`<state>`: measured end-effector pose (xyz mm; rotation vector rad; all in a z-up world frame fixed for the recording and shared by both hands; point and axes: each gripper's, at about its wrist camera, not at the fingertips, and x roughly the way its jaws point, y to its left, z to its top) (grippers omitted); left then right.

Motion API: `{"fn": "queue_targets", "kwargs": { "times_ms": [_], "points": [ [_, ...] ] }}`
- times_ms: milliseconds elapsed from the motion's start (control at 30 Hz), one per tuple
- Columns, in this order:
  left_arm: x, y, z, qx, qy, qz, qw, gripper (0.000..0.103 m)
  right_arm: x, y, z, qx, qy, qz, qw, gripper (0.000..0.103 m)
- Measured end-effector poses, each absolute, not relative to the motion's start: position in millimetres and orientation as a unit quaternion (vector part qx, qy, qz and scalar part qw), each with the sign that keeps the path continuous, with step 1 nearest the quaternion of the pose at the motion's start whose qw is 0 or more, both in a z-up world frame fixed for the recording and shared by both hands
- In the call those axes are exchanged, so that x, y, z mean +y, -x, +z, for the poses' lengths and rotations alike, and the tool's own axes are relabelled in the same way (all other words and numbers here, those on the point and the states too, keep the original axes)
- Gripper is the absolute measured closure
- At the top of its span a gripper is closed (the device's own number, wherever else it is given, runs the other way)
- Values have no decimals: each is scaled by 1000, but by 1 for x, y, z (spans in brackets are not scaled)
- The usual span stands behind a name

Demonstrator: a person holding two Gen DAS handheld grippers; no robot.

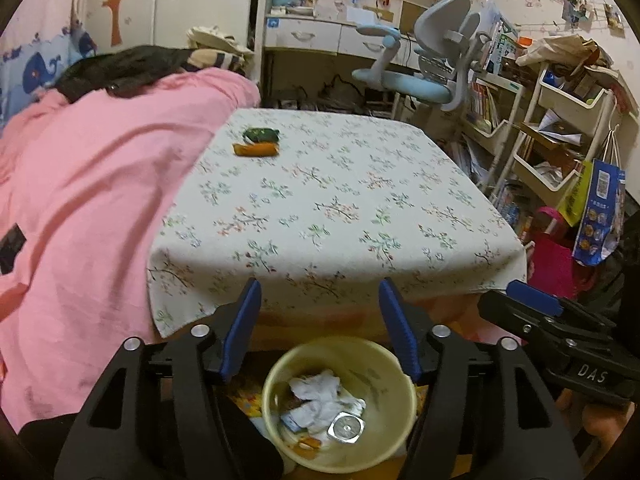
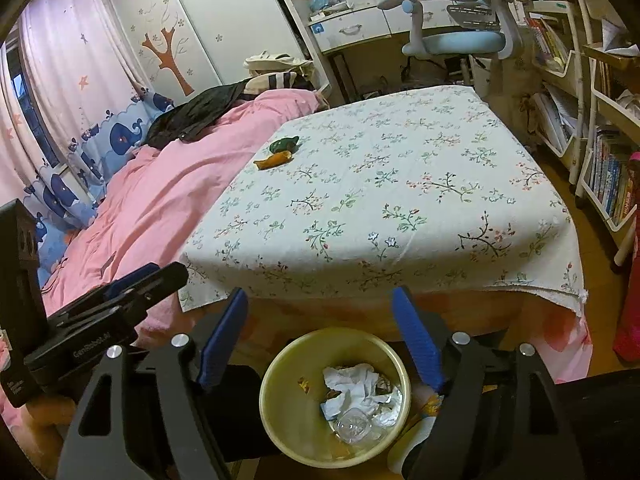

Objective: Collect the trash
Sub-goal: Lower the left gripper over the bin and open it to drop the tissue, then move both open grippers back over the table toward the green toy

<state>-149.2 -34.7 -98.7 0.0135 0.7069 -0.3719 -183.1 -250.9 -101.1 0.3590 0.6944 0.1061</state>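
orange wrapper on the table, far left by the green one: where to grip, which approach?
Grip the orange wrapper across its narrow middle, coming from above with fingers straddling its long axis. It lies flat and elongated on the tablecloth; the green wrapper sits close behind, so probably stay central.

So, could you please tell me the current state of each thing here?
Left tongs: open, empty.
Right tongs: open, empty.
Yellow bin: upright, holding crumpled tissue.
Orange wrapper: lying on the table.
Green wrapper: lying beside it.
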Motion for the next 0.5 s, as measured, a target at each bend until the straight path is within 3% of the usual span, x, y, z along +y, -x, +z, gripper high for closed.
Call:
{"fn": "queue_targets", "kwargs": {
  "times_ms": [500],
  "points": [
    [-31, 151, -91, 312, -17, -151, 938, 35, -250, 184, -99, 328, -157, 40, 931, 24]
  ]
}}
